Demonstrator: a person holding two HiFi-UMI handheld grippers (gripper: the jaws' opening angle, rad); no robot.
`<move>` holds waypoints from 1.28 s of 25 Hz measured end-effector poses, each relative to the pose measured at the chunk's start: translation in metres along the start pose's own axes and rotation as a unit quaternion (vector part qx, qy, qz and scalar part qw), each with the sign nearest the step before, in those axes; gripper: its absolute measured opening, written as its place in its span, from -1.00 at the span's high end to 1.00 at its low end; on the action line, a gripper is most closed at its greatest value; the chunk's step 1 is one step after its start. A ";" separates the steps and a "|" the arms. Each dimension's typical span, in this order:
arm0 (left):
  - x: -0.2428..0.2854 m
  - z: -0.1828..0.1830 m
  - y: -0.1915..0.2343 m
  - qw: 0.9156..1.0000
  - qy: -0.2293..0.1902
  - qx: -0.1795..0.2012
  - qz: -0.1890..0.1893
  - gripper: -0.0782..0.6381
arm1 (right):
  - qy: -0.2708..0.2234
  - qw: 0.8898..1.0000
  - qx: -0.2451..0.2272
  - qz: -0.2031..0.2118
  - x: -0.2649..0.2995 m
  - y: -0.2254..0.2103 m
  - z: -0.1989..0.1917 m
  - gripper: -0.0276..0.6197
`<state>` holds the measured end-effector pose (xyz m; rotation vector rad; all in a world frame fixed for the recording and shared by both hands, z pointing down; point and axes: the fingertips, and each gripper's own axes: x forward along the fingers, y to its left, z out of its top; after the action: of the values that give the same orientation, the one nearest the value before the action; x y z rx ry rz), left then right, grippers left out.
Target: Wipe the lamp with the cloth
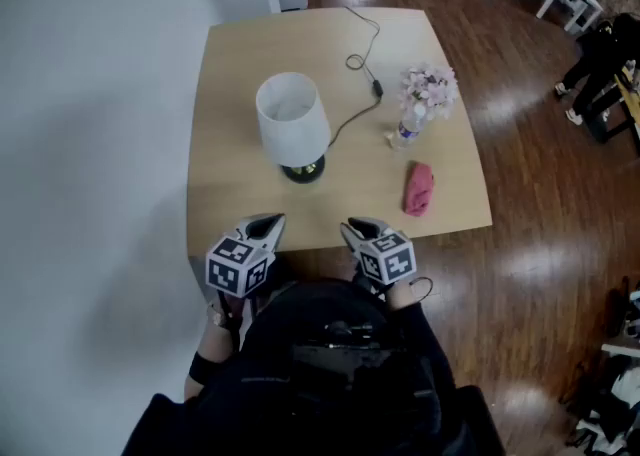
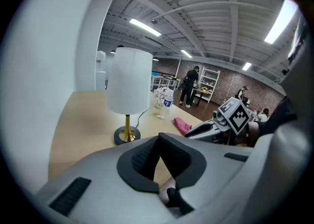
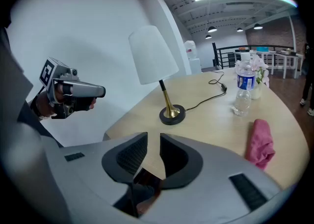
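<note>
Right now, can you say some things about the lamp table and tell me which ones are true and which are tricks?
1. The pink cloth lies on the light wooden table. True.
2. The right gripper holds the cloth. False: its fingers are apart, with nothing between them.
3. The white-shaded lamp with a brass stem has tipped over. False: it stands upright.
4. The left gripper has its fingers together, empty. True.

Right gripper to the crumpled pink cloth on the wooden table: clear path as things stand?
Probably yes. The right gripper is open and empty. The crumpled pink cloth lies just ahead to its right with nothing between them. The plastic bottle and white-shaded lamp stand off that line.
</note>
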<state>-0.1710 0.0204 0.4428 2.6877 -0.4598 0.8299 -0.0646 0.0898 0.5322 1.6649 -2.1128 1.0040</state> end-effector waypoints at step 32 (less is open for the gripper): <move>0.412 -0.016 -0.194 0.983 0.158 0.086 -0.032 -0.32 | -0.014 0.974 0.134 -0.180 -0.178 -0.193 -0.132 0.64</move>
<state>0.2177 0.1139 0.6614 2.6332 -0.2345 1.3017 0.1420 0.2901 0.5897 2.1036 -1.6555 1.1876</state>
